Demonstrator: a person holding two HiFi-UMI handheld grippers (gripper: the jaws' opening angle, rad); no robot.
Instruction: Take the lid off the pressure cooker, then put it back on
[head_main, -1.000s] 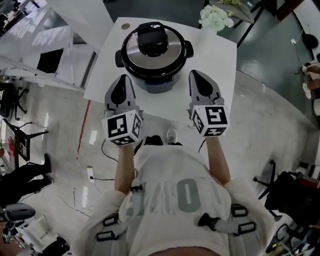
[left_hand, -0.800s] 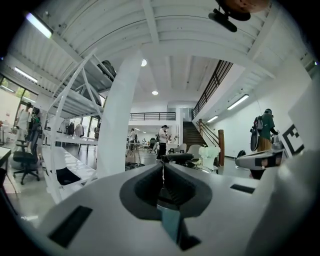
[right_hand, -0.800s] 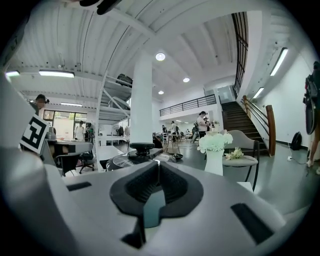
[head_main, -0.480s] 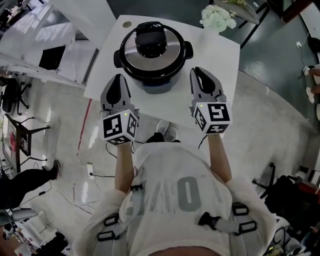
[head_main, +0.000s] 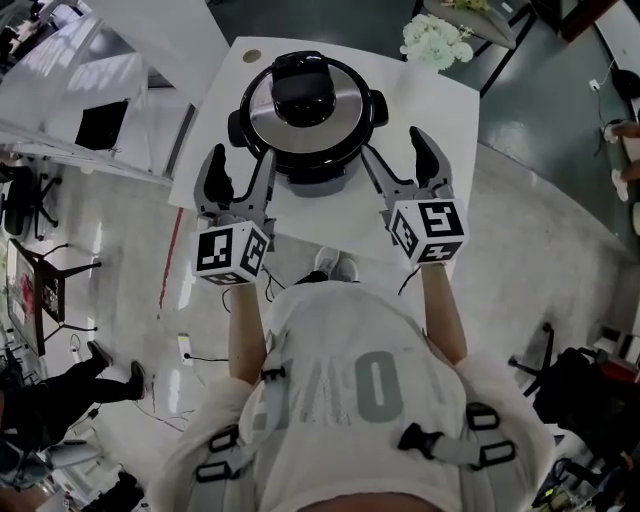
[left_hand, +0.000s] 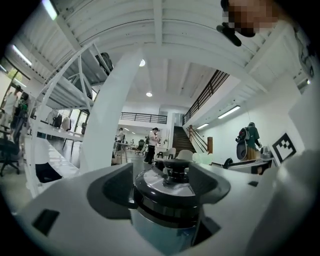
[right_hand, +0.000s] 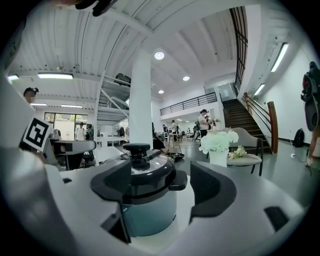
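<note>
Fingers (head_main: 214, 172), head view: your left gripper (head_main: 240, 165) and right gripper (head_main: 396, 152) have just spread wide, both empty, near the pressure cooker (head_main: 310, 168) on the white tabletop (head_main: 430, 110), lid (head_main: 305, 90) on. Left gripper view: pressure cooker framed between released fingers, untouched. Right gripper view: likewise.

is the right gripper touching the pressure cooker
Cannot tell. In the head view the right gripper's inner jaw tip ends right at the pressure cooker's edge; in the right gripper view that jaw overlaps it. Neither shows a gap.

A glossy pale floor (head_main: 520, 230) spreads below, while a white column (right_hand: 140, 100) and staircase (right_hand: 246, 112) stand under ceiling lights (right_hand: 159, 55)
</note>
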